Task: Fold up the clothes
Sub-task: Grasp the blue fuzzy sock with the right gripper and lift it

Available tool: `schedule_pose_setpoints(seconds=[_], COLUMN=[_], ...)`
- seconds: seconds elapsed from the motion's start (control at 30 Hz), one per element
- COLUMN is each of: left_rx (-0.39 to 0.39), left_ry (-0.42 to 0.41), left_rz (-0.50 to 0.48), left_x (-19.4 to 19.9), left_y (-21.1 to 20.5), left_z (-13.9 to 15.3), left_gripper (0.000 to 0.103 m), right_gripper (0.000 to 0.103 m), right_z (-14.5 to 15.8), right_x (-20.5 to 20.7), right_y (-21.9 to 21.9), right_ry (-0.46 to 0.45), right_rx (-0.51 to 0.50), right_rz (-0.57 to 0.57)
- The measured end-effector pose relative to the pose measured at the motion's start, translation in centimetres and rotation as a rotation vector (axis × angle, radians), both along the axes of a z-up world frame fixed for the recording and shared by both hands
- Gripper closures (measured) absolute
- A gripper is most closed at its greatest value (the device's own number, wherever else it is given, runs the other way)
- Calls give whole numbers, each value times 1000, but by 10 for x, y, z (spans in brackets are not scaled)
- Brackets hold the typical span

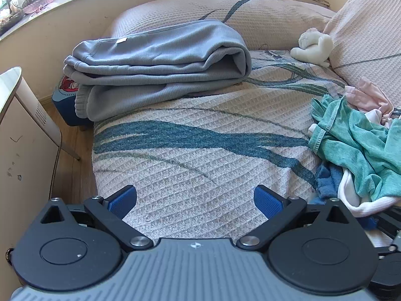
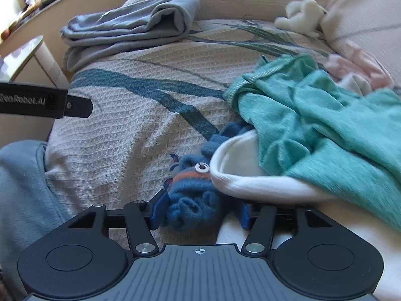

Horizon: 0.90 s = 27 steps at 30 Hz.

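My left gripper (image 1: 195,200) hovers open over bare bedspread (image 1: 200,155), its blue pads (image 1: 122,200) wide apart with nothing between them. My right gripper (image 2: 201,213) points down at a bunched blue fleece garment (image 2: 193,195) with a button eye. The fleece lies between the blue pads; the left pad touches it, while a dark gap shows at the right pad, so the jaws read as open. A teal garment (image 2: 325,130) and a white one (image 2: 250,183) are heaped over the fleece. A folded grey garment (image 1: 160,67) rests at the bed's far left.
A pink garment (image 1: 366,95) and a white plush toy (image 1: 313,47) lie by the pillows (image 1: 371,25). A white cabinet (image 1: 22,150) and a blue stool (image 1: 65,100) stand left of the bed. A grey-blue sleeve (image 2: 22,188) fills the right wrist view's lower left.
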<state>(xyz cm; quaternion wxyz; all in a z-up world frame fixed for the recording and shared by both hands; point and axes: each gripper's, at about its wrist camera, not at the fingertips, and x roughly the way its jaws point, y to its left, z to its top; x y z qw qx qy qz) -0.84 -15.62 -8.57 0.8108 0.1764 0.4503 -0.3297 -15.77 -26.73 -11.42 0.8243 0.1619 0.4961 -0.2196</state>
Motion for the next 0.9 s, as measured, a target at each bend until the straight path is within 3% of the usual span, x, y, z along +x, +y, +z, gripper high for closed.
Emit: schedule_pose_setpoints(seconds=[0.07,0.3,0.5,0.53,0.57,0.73,0.87,0.9], left_rx=[-2,-7,-8,-8,-8,-9,-10,-7], left_ry=[2,0,-3,-4,-4,-9,4,8], left_rz=[4,13,34,36,38,36,6,-9], left_x=[-1,-3,-1,0,0,-1,-5,-7], left_y=[1,6,9,10,10,11,6,4], left_z=[0,3,5,5,5,6,3,2], left_gripper=[2,2,2,2,2,2,2,2], right_gripper=[47,68,84,99,102,100,85,70], right_z=[0,12,42,47,52,65,65,63], right_x=[-1,-14,-18,-17,-16,-4,-11,-15], right_y=[0,1,4,5,6,-2,1,4], right_ry=[-4,-60,-161,-176,-199,-218,-146,-133], right_rx=[-4,-7,-31,-39,-50,-63,-11,-6], right_rz=[6,-10,7,18,31,57,88,102])
